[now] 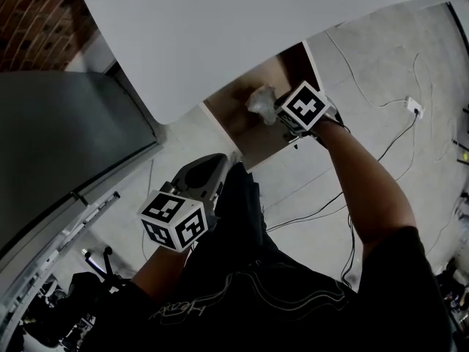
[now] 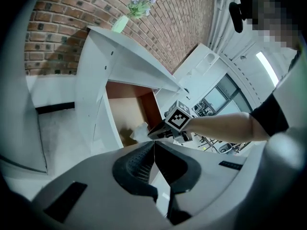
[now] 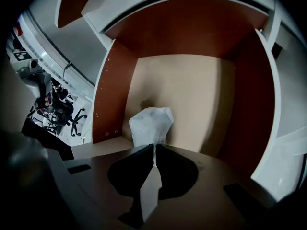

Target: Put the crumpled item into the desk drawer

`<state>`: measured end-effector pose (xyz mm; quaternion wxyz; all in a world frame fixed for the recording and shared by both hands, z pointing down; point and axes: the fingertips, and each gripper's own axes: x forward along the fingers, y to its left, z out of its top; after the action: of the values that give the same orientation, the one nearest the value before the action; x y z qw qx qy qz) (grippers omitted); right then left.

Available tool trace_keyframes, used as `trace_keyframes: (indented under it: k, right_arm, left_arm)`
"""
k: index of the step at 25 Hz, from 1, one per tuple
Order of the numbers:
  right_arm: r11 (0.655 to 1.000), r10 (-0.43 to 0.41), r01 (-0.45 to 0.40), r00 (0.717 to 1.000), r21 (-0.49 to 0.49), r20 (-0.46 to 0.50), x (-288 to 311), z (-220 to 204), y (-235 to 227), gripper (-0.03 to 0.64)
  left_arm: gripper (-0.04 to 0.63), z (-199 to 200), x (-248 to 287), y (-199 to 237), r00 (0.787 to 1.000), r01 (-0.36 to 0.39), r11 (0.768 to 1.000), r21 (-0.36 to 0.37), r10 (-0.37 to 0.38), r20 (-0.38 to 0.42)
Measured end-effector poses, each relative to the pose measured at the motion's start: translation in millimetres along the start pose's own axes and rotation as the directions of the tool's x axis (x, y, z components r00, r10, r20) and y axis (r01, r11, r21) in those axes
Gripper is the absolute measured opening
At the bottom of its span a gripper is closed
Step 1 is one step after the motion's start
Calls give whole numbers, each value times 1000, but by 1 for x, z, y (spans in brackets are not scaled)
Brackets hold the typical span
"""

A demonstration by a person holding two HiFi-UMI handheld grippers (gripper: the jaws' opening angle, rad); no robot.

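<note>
The crumpled white item (image 3: 150, 125) hangs from my right gripper (image 3: 154, 146), whose jaws are shut on its lower edge. It is held over the open desk drawer (image 3: 192, 99), which has a tan bottom and reddish-brown walls. In the head view the crumpled item (image 1: 261, 101) sits just left of the right gripper (image 1: 281, 113), above the drawer (image 1: 242, 127) under the white desk top (image 1: 242, 28). My left gripper (image 2: 154, 143) is shut with nothing in it, held back near my body (image 1: 220, 169). From it I see the item (image 2: 140, 132) and the drawer (image 2: 127, 111) ahead.
A brick wall (image 2: 72, 13) stands behind the white desk, with a vase of flowers (image 2: 128, 14) on top. Cables (image 1: 381, 149) and a power strip (image 1: 415, 107) lie on the floor to the right. A grey cabinet (image 1: 58, 152) stands at the left.
</note>
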<state>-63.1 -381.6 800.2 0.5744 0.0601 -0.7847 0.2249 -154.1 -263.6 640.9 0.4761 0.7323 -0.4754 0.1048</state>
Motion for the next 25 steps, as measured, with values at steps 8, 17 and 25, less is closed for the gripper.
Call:
trace_keyframes:
  k: [8, 17, 25]
  right_arm:
    - [999, 39, -39, 996, 2, -78, 29, -7, -14, 46]
    - [999, 51, -50, 994, 10, -94, 32, -5, -18, 62]
    - [998, 60, -60, 998, 3, -15, -7, 4, -1, 193]
  left_arm:
    - [23, -3, 3, 16, 1000, -21, 999, -27, 21, 3]
    - [23, 1, 1, 25, 999, -44, 998, -35, 45, 14]
    - [23, 6, -5, 5, 999, -33, 999, -12, 34, 23]
